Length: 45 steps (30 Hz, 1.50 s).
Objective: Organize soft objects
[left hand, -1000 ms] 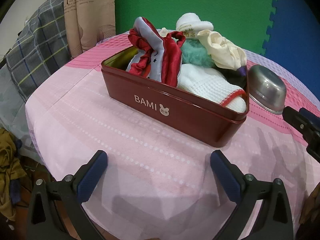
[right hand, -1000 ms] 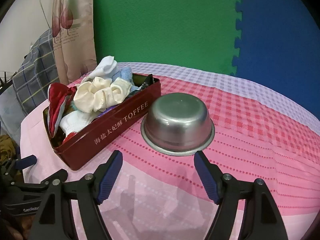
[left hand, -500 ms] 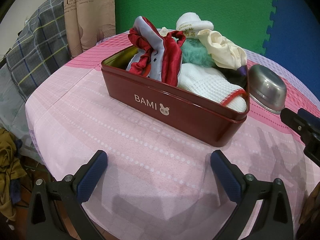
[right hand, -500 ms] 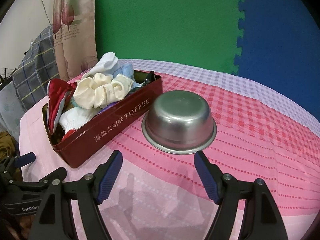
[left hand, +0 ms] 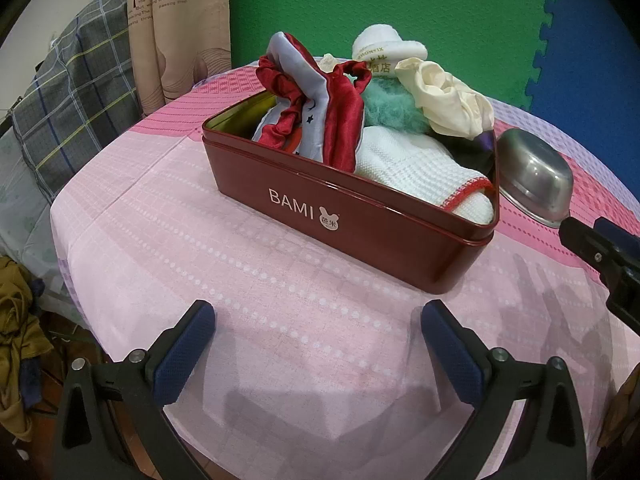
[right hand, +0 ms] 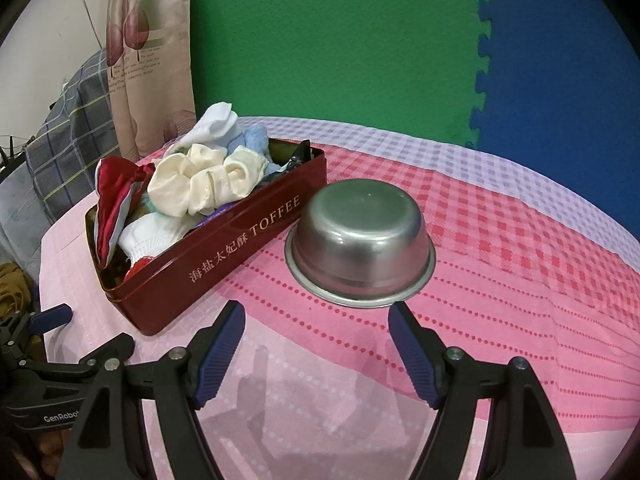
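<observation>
A dark red tin (left hand: 360, 236) (right hand: 224, 256) stands on the pink tablecloth, heaped with soft things: a red and grey satin cloth (left hand: 316, 108) (right hand: 112, 196), a cream scrunchie (left hand: 444, 100) (right hand: 204, 184), a teal fluffy piece (left hand: 388, 108), a white knitted sock (left hand: 416, 172) (right hand: 148, 236) and a white slipper (left hand: 384, 48). My left gripper (left hand: 316, 328) hovers open in front of the tin, nothing between its fingers. My right gripper (right hand: 316, 332) is open too, just short of an upturned steel bowl (right hand: 360, 240) (left hand: 536, 184).
The round table's cloth (right hand: 500, 248) turns to red checks at the right. Behind stand a green and blue foam wall (right hand: 360, 40), a curtain (left hand: 176, 20) and a plaid fabric (left hand: 68, 100). The table edge falls off at the left, above brown clothes (left hand: 16, 312).
</observation>
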Motion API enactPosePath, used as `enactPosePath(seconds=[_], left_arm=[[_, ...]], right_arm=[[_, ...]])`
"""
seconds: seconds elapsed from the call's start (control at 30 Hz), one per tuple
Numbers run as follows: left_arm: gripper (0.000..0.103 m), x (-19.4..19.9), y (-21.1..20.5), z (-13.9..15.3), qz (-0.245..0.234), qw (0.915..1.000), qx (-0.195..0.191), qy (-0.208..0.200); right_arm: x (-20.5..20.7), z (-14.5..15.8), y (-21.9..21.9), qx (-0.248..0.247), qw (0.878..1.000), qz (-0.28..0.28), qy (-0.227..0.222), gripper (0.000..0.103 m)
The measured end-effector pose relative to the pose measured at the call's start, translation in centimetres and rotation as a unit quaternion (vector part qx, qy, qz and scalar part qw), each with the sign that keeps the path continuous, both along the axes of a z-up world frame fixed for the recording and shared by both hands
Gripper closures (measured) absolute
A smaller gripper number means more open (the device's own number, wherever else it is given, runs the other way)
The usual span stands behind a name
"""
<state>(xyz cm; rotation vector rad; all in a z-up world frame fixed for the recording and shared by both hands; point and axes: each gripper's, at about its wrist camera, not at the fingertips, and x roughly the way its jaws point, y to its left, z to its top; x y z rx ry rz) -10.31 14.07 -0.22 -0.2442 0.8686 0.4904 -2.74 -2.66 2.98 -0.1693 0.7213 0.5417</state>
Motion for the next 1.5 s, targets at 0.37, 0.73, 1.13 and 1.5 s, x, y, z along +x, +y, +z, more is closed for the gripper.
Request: enactPosePath(seconds=[0.37, 0.73, 1.13, 1.5], left_arm=[[0.001, -0.01, 0.12, 0.01, 0.000, 1.0000, 0.000, 0.000], [0.001, -0.03, 0.13, 0.02, 0.000, 1.0000, 0.000, 0.000], [0.001, -0.05, 0.06, 0.04, 0.000, 1.0000, 0.000, 0.000], [0.001, -0.07, 0.06, 0.05, 0.000, 1.0000, 0.000, 0.001]], right_arm=[[0.01, -0.11, 0.10, -0.001, 1.000, 0.001, 0.002, 0.027], [0.00, -0.14, 0.12, -0.003, 1.000, 0.001, 0.002, 0.027], [0.00, -0.18, 0.15, -0.003, 1.000, 0.000, 0.002, 0.027], [-0.07, -0.33, 0.23, -0.005, 1.000, 0.002, 0.003, 0.027]])
